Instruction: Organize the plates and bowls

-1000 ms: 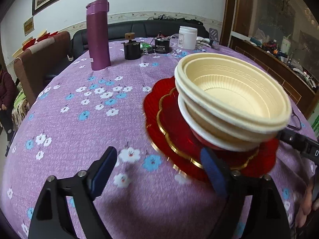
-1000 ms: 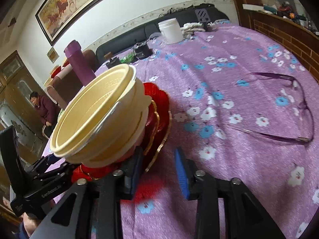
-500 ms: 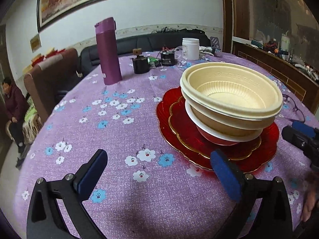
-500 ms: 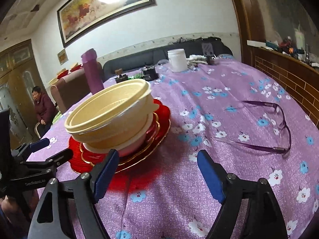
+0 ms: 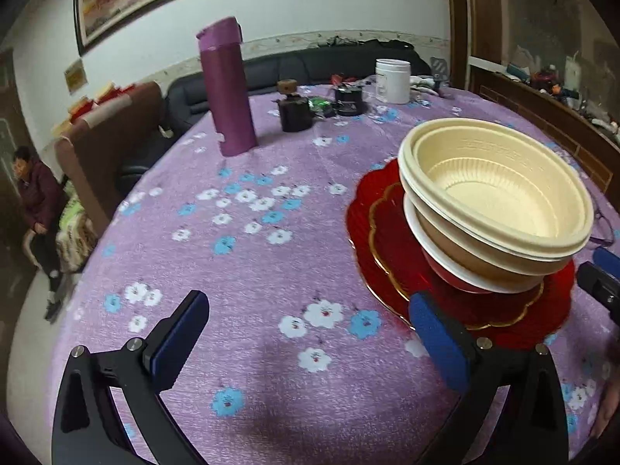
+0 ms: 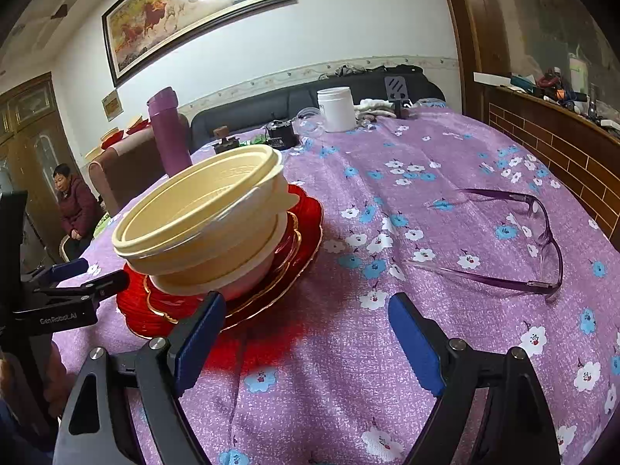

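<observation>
Since a second ago, both grippers have backed away from the dishes and opened; the right one, then nearly pinched beside the plate rim, now has its jaws spread wide. The left gripper (image 5: 306, 337) also has its jaws spread, holding nothing, with one blue pad just in front of the near rim of the plates.

The stack sits on a round counter covered by a purple flowered tablecloth (image 5: 240, 255). At the bottom are red scalloped glass plates with gold edging (image 5: 381, 232), nested together. On them rests a white-rimmed red bowl (image 5: 445, 271), and inside that, cream plastic bowls (image 5: 500, 190) nested one in another. In the right wrist view, the right gripper (image 6: 306, 325) hovers near the same plates (image 6: 306, 224) and cream bowls (image 6: 201, 209), the stack to its left.

All visible plates and bowls look gathered into one pile, so the task seems nearly or fully done. The pile now sits level, whereas earlier it appeared tilted.

Farther off stand a tall purple flask (image 5: 226, 89) and a white plastic jar (image 5: 392, 80); purple-framed glasses (image 6: 538, 232) lie to the right.
</observation>
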`<state>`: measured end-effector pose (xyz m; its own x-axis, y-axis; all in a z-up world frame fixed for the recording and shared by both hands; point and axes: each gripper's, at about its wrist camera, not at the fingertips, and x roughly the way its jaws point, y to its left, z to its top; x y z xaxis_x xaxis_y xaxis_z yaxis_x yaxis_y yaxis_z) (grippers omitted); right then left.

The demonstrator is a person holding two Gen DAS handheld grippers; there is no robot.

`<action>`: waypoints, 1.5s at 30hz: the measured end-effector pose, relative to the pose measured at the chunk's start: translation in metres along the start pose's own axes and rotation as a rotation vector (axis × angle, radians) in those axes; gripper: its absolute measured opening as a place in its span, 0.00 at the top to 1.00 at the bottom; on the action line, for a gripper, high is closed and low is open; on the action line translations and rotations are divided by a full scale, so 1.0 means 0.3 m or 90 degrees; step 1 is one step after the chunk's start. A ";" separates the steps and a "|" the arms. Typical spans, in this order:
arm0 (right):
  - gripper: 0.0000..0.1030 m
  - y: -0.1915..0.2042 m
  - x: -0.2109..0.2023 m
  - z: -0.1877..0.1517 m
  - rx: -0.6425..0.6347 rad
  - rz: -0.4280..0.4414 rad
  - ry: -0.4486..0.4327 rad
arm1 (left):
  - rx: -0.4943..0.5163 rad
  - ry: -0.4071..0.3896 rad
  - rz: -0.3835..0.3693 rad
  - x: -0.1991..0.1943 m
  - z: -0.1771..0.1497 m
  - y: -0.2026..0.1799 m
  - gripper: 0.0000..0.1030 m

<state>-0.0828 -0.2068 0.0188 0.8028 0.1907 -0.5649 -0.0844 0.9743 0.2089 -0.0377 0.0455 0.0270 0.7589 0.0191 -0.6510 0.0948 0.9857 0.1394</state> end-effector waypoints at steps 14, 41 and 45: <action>0.13 -0.003 0.002 0.000 0.002 0.003 0.004 | 0.035 -0.023 0.039 -0.030 -0.004 -0.026 0.00; 0.13 -0.009 -0.010 -0.003 0.008 -0.001 0.003 | 0.015 0.004 0.009 -0.037 -0.014 0.005 0.00; 0.13 -0.010 -0.011 -0.003 0.009 -0.003 0.002 | 0.015 0.004 0.006 -0.039 -0.017 0.005 0.00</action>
<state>-0.0856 -0.2103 0.0193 0.8012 0.1869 -0.5684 -0.0723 0.9732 0.2181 -0.0497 0.0475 0.0312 0.7553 0.0299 -0.6547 0.1027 0.9812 0.1634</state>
